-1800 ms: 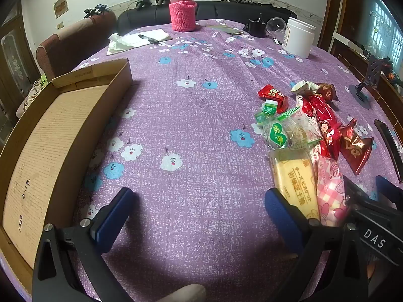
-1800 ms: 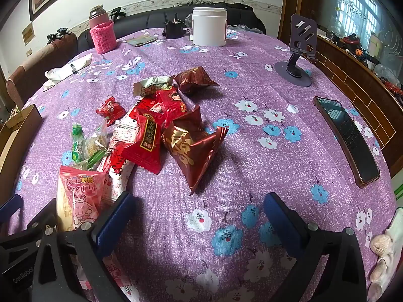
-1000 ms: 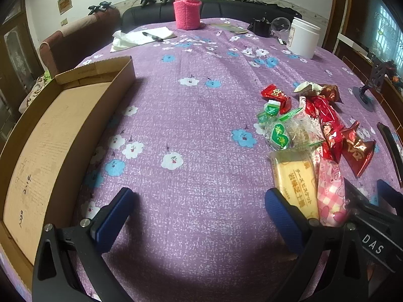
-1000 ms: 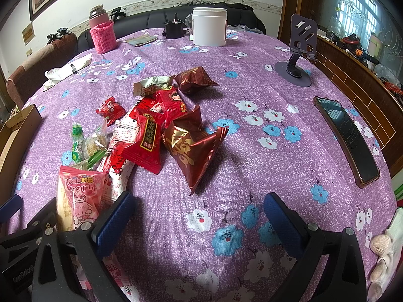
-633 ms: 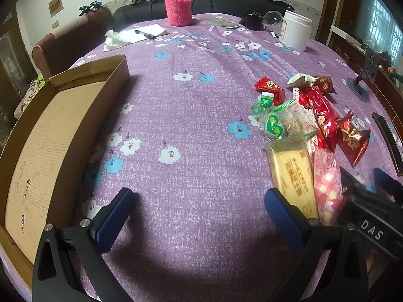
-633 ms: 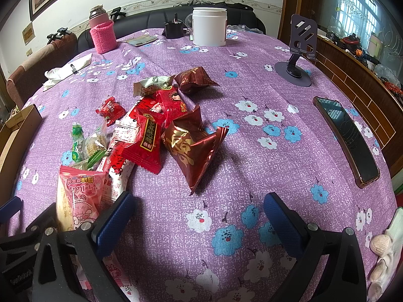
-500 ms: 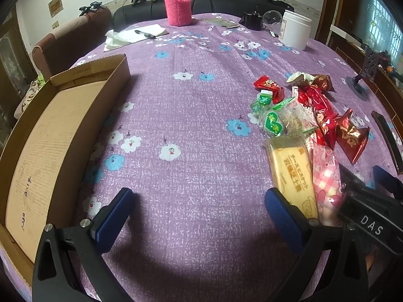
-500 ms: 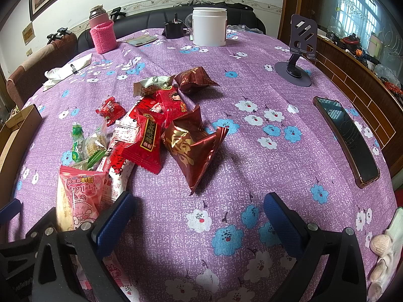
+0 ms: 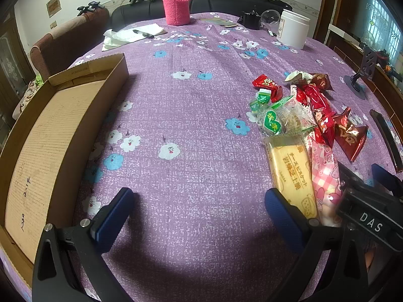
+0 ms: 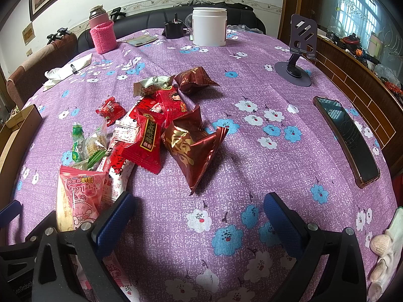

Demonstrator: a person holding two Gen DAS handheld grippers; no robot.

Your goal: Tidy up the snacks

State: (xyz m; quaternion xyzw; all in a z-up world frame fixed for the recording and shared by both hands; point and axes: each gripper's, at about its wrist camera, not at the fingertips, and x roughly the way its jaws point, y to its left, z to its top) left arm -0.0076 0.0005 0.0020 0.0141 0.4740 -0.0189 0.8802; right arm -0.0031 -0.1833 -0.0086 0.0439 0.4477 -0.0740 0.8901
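Observation:
A heap of wrapped snacks lies on the purple flowered tablecloth. It holds a yellow biscuit pack, a pink checked pack, a clear green-heart bag, red packets and a dark red foil bag. An empty cardboard tray sits at the left. My left gripper is open over bare cloth, left of the heap. My right gripper is open, just in front of the foil bag, with the pink pack beside its left finger.
A phone lies at the right table edge and a phone stand behind it. At the far side stand a white jar and a pink-sleeved flask. Papers with a pen lie at the back left.
The left gripper's view has shifted slightly, rocking forward and back over the cloth. The right gripper and the snacks have stayed put.

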